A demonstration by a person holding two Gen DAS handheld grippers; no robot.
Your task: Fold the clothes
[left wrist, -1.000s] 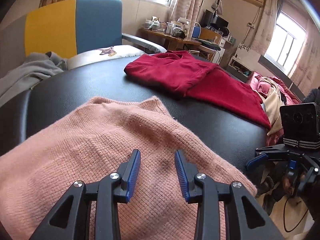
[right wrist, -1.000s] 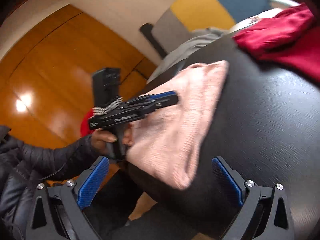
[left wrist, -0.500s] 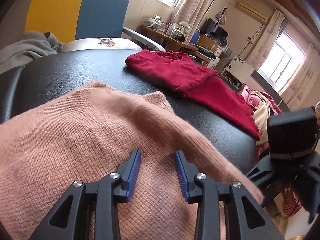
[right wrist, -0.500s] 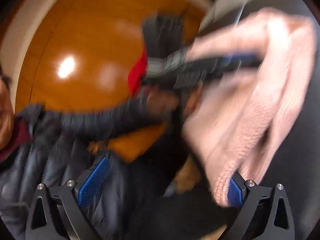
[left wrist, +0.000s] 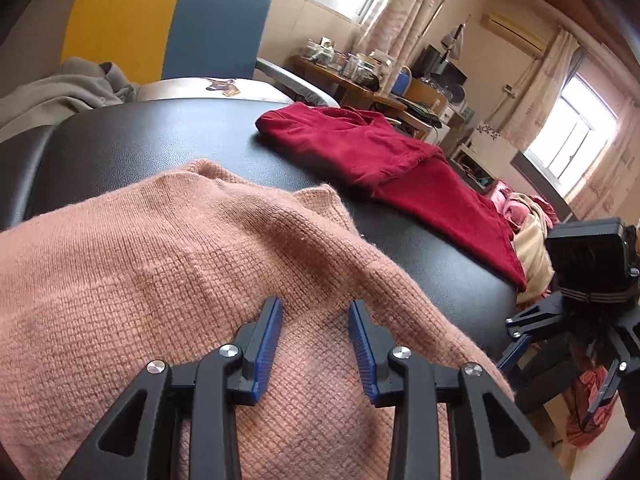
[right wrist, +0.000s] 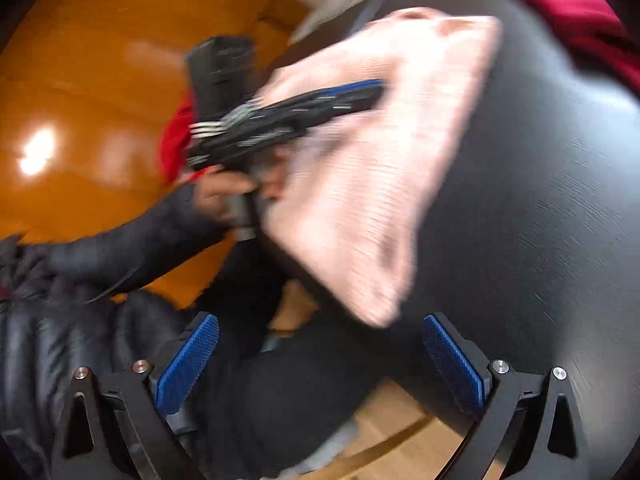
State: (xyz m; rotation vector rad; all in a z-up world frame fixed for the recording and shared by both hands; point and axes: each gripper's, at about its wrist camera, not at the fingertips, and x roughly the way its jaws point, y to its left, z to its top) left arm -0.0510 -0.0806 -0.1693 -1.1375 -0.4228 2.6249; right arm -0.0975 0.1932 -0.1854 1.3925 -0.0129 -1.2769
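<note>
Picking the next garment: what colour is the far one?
Dark red, clearest in the left wrist view.

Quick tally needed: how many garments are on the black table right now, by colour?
Pink knit sweater: 1
Dark red garment: 1
Total on the black table: 2
A grey garment lies beyond the table's far edge, on the chair; not counted.

- Bare black table [left wrist: 152, 148] lies open between the pink sweater [left wrist: 160, 280] and the red garment [left wrist: 384, 156].
- The red garment blocks the far right side.
- A grey garment [left wrist: 60, 92] crowds the far left edge.
</note>
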